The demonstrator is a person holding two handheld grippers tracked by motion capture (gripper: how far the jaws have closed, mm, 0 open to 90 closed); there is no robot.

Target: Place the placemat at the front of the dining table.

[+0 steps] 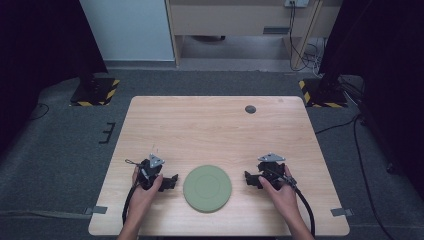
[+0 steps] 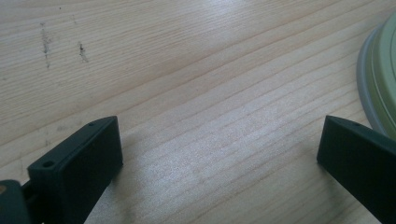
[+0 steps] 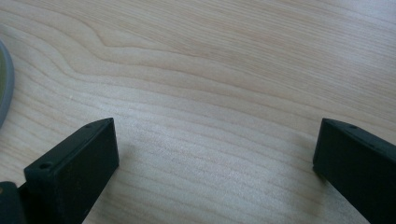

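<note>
Left gripper [image 1: 169, 182] resting low on table [image 1: 220, 125], jaws wide apart, nothing between, pointing right toward plate [image 1: 207, 188]. Right gripper [image 1: 250, 178] likewise spread and empty, pointing left. Plate lying flat near front edge, between both grippers, untouched. Hands [image 1: 146, 192] gripping from behind.

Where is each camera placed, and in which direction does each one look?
High view: above the person's side, looking forward and down on the table; both forearms, the left tool and right tool flank the plate.
Left gripper view: on the left tool, low over the wood; open jaws, plate at right edge.
Right gripper view: on the right tool, low over the wood; open jaws, plate at left edge.
Shared: all show the plate and table.
</note>
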